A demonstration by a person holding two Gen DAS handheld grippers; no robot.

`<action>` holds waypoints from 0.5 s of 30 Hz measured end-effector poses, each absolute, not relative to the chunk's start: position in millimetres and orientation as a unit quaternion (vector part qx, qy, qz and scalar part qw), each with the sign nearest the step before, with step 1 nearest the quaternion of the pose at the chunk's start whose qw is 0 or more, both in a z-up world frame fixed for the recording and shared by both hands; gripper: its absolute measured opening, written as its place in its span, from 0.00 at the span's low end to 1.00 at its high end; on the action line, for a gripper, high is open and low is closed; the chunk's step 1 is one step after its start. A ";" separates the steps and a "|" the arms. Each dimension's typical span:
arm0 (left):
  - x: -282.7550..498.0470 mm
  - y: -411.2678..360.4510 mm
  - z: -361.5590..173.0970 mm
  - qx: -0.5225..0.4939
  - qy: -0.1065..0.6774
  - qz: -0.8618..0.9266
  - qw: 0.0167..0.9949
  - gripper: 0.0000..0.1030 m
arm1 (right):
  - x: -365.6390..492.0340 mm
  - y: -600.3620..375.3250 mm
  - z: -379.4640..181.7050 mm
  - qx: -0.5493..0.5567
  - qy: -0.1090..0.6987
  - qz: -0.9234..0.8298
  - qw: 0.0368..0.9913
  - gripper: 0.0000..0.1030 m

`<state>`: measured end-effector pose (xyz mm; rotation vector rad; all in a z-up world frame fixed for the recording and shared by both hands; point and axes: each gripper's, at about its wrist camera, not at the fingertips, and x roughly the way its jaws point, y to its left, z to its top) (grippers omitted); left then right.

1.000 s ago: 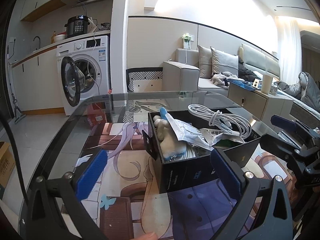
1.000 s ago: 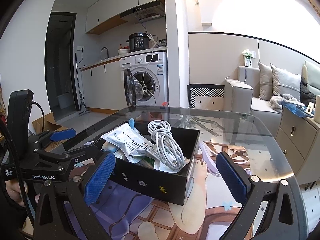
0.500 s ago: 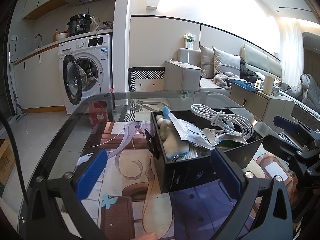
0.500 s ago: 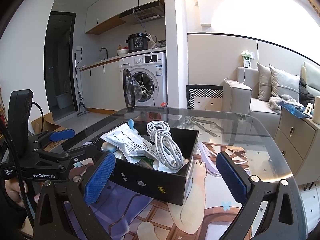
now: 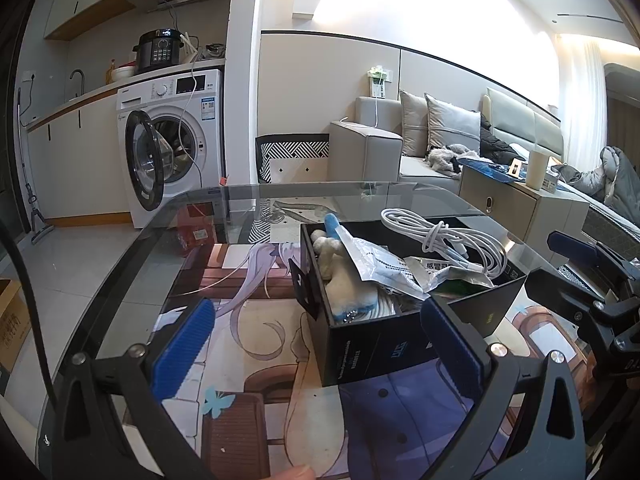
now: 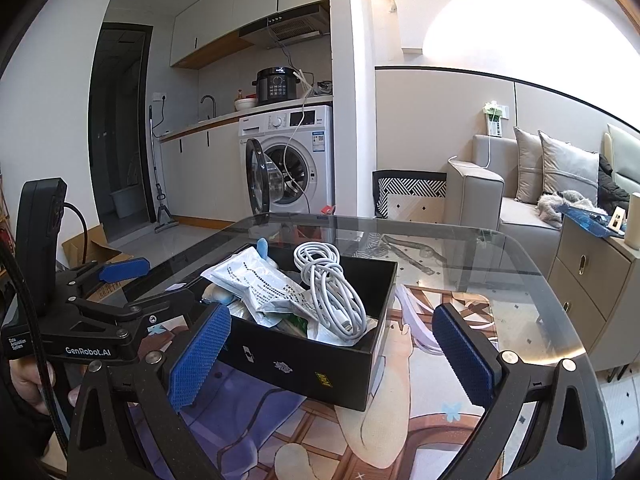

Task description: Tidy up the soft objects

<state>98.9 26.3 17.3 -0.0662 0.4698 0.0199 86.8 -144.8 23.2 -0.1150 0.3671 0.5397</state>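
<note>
A black open box [image 5: 372,344] [image 6: 304,356] sits on the glass table. It holds a coiled white cable [image 5: 444,240] [image 6: 332,280], silver foil packets [image 5: 380,268] [image 6: 256,280] and a white plush toy with blue parts [image 5: 340,280], mostly buried in the right wrist view. My left gripper [image 5: 316,344] is open, low in front of the box's near left corner, holding nothing. My right gripper [image 6: 332,352] is open too, its blue pads on either side of the box's near wall, apart from it. Each gripper shows at the side of the other's view.
The glass table [image 6: 520,248] has a printed cartoon mat [image 5: 248,320] under the box. A washing machine [image 5: 172,140] with its door open stands behind, a sofa [image 6: 520,192] and a low cabinet [image 6: 592,280] to the right. A hand [image 6: 28,384] grips the left gripper's handle.
Both views have shifted only slightly; the box sits a touch lower and nearer in the left wrist view. Both grippers stay open and empty.
</note>
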 end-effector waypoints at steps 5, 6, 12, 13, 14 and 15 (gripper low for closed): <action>98.8 26.1 17.2 -0.033 0.233 0.010 0.972 1.00 | 86.6 -144.7 23.7 -0.056 0.179 0.265 0.946 1.00; 98.7 26.1 17.2 -0.033 0.232 0.010 0.972 1.00 | 86.8 -144.5 23.6 -0.057 0.179 0.265 0.946 1.00; 98.7 25.9 17.1 -0.033 0.232 0.010 0.972 1.00 | 86.8 -144.5 23.3 -0.057 0.180 0.266 0.945 1.00; 98.9 25.9 17.0 -0.033 0.233 0.010 0.972 1.00 | 86.9 -144.3 23.0 -0.057 0.180 0.266 0.945 1.00; 98.7 25.8 16.9 -0.032 0.233 0.011 0.972 1.00 | 86.7 -144.3 23.1 -0.057 0.180 0.265 0.945 1.00; 98.7 25.9 16.9 -0.033 0.233 0.010 0.972 1.00 | 86.2 -144.5 23.2 -0.057 0.179 0.266 0.946 1.00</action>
